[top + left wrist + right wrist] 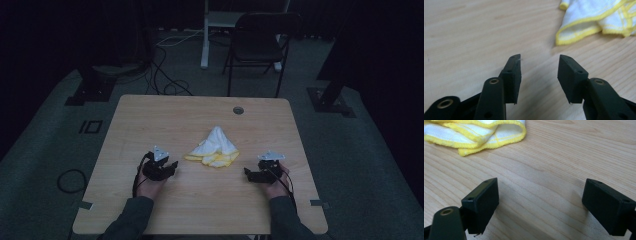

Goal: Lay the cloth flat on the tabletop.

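Note:
A white cloth with yellow edging (pixel 215 148) lies crumpled near the middle of the wooden table (pixel 150 115). My left gripper (pixel 173 166) rests on the table to the cloth's left, jaws apart with nothing between them. In the left gripper view the cloth (pixel 596 20) lies ahead to the upper right of the left gripper (pixel 539 62). My right gripper (pixel 246 173) rests to the cloth's right, jaws wide and empty. The right gripper view has the cloth (pixel 474 135) at upper left, beyond the right gripper (pixel 541 192).
A round cable hole (pixel 238 110) sits near the table's far edge. Behind the table stand a black folding chair (pixel 257 45) and a white desk leg (pixel 205 35). Cables (pixel 165 75) trail over the dark floor.

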`<state>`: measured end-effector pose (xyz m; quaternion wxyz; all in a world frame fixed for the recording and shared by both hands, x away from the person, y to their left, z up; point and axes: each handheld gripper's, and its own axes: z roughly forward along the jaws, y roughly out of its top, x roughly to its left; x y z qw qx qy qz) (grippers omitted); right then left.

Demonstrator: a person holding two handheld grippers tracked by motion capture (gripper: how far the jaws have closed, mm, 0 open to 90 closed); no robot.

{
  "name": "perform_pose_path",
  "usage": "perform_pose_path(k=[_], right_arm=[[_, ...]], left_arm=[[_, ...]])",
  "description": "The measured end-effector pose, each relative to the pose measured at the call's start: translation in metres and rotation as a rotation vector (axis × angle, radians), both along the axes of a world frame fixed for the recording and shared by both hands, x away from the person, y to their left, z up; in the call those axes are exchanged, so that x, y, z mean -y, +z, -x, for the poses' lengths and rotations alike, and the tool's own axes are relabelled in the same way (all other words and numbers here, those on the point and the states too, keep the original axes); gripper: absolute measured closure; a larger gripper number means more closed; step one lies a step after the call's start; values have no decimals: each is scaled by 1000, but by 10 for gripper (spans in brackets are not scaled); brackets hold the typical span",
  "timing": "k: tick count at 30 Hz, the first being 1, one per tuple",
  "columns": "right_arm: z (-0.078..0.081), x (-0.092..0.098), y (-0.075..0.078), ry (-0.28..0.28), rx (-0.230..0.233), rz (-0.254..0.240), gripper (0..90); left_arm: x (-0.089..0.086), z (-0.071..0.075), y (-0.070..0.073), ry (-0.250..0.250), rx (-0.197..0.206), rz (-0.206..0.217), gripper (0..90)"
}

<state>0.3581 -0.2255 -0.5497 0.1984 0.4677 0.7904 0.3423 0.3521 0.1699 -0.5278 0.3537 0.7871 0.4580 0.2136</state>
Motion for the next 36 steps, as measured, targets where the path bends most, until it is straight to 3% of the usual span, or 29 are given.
perform_pose_path(k=[15, 23, 30, 36], right_arm=[[0, 0, 0, 0, -1, 0, 140], [1, 0, 0, 4, 4, -3, 163], [5, -4, 6, 10, -10, -5, 388], [10, -16, 14, 65, 22, -39, 478]], left_arm=[[22, -14, -6, -68, 24, -28, 496], [35, -23, -9, -89, 17, -52, 485], [44, -32, -7, -97, 15, -73, 492], [47, -36, -7, -98, 1, -91, 548]])
